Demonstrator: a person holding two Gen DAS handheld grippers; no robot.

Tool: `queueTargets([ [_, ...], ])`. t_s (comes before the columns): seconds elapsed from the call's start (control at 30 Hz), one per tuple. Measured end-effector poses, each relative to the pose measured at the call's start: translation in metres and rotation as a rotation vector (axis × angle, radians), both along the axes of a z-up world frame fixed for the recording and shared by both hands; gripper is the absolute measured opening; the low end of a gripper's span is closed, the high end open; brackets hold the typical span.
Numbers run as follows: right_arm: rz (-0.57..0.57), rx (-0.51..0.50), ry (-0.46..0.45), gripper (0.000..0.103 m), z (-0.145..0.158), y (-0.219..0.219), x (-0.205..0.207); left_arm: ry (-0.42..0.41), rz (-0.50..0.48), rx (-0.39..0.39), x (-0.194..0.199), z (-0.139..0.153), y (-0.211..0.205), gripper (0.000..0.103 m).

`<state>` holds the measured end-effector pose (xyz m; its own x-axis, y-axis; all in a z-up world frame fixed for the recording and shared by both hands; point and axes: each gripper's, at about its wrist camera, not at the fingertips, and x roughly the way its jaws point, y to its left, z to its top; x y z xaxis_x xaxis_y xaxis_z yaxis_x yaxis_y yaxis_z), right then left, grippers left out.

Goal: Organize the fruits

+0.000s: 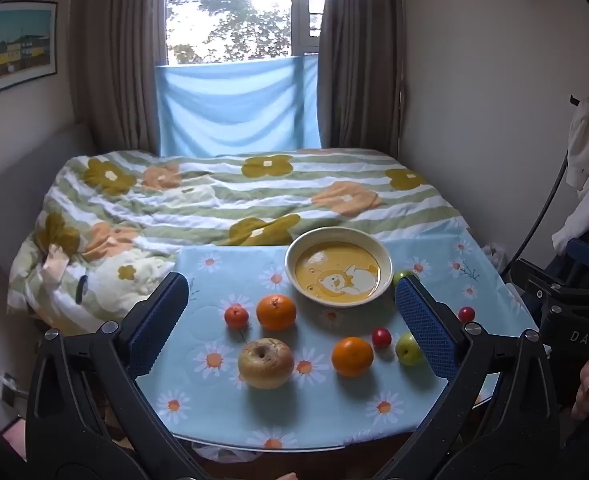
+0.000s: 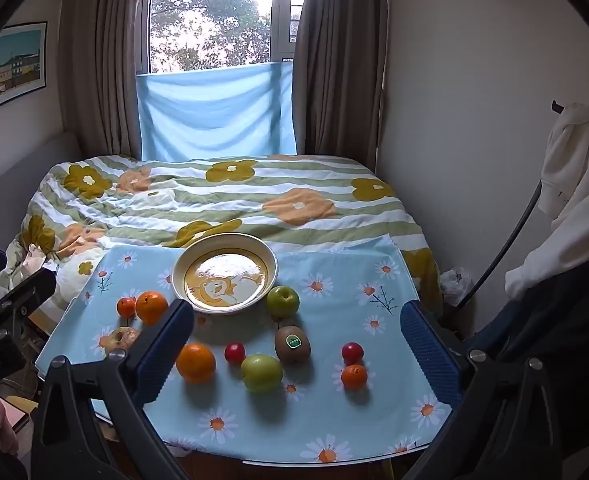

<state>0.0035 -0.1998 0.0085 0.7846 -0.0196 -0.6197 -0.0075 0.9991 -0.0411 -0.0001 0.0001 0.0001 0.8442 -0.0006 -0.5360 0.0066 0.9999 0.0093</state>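
Both my grippers, left (image 1: 290, 320) and right (image 2: 298, 344), stand spread wide, holding nothing. Ahead of them the fruits lie loose on the tablecloth (image 2: 334, 420); the bowl (image 2: 182, 260) beyond holds none.

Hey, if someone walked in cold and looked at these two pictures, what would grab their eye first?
Probably the yellow cartoon bowl, empty at the far middle of the daisy-print tablecloth, with loose fruit scattered in front of it: oranges, green apples, a stickered kiwi. Next, the left gripper and right gripper, both wide open, holding nothing.
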Motion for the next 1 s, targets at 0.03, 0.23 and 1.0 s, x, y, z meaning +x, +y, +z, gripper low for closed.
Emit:
queueTargets([
  [0.03,0.002,0.001,0.003,0.103,0.0,0.0,0.0,-0.002,-0.004,-0.001,0.0,0.0,0.0,0.103],
  [0.23,0.007,-0.01,-0.005,0.103,0.0,0.002,0.001,-0.008,-0.01,-0.002,-0.002,0.001,0.001,0.103],
  [1.0,0.018,-0.004,-0.011,0.103,0.003,0.003,0.003,-0.011,0.008,-0.028,-0.001,0.008,0.011,0.103],
])
